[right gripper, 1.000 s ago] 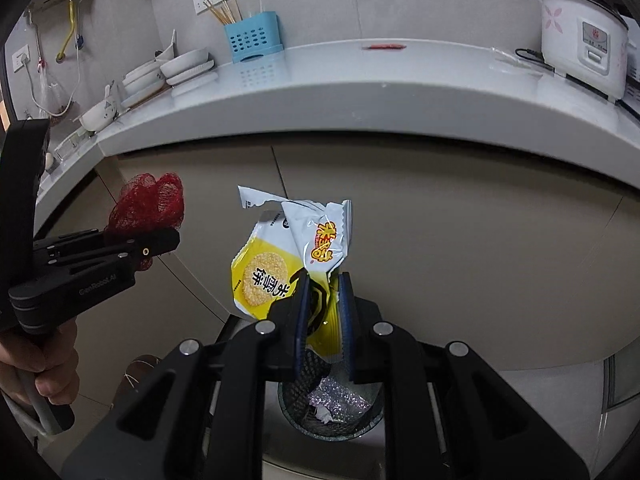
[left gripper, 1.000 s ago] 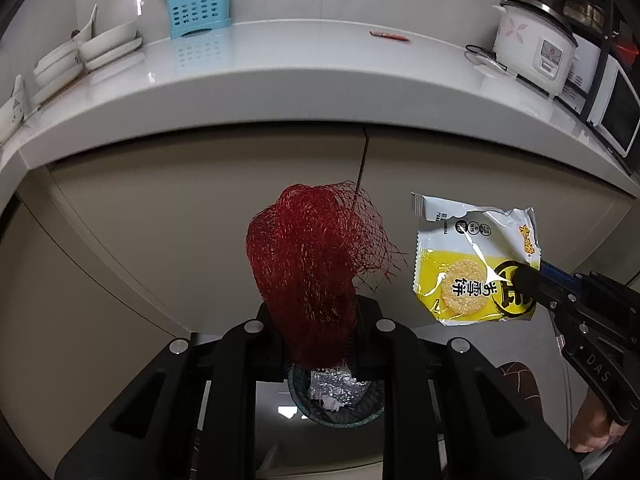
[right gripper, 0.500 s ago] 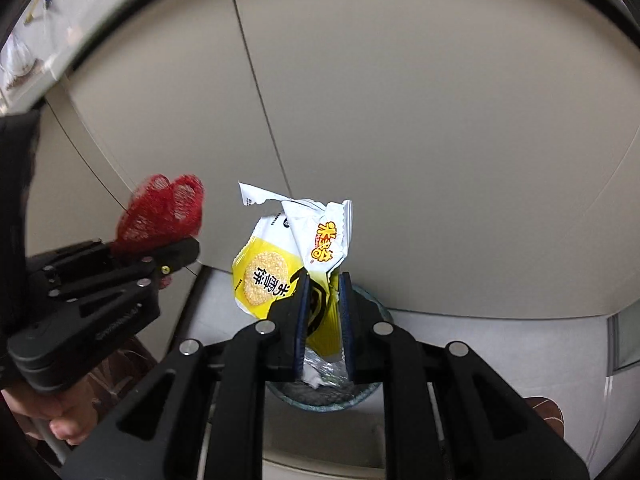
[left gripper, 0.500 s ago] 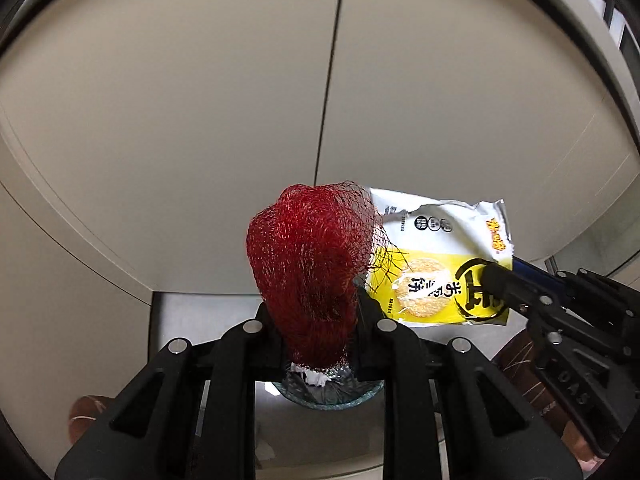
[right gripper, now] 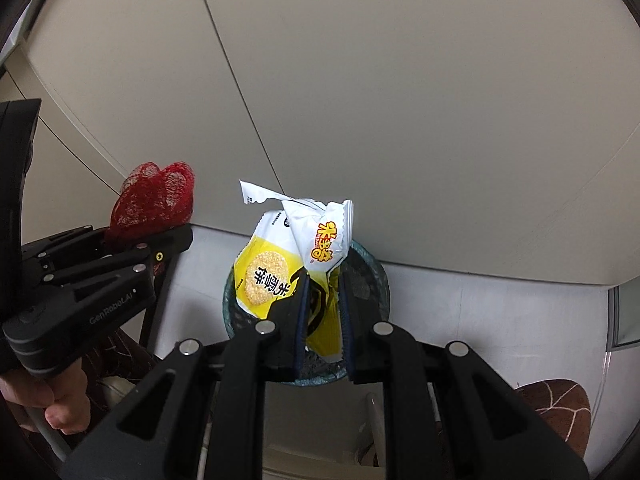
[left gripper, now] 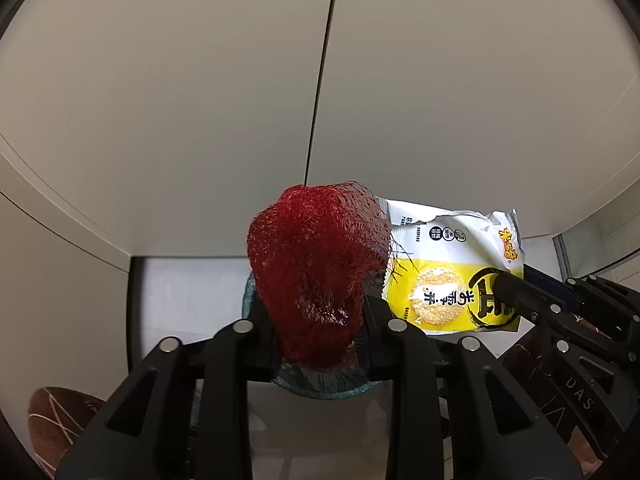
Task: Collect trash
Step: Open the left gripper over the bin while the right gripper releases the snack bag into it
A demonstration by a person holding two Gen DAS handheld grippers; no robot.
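My left gripper (left gripper: pixel 320 316) is shut on a wad of red mesh netting (left gripper: pixel 316 268) and holds it over a round bin (left gripper: pixel 320 388) with a blue-green liner on the floor. My right gripper (right gripper: pixel 323 292) is shut on a yellow and white snack wrapper (right gripper: pixel 296 256) and holds it above the same bin (right gripper: pixel 376 276). In the left wrist view the wrapper (left gripper: pixel 448 276) hangs just right of the netting, in the right gripper (left gripper: pixel 508 284). In the right wrist view the netting (right gripper: pixel 154 200) and left gripper (right gripper: pixel 176 240) are at the left.
Beige cabinet doors (left gripper: pixel 200 100) rise right behind the bin, with a vertical seam between them. The floor (left gripper: pixel 180 300) is pale. Brown slippers show at the bottom left of the left wrist view (left gripper: pixel 56 420) and bottom right of the right wrist view (right gripper: pixel 560 404).
Both grippers have dropped from counter height to just above the bin, with netting and wrapper still held. The counter has left the view. The bin now looks larger and closer.
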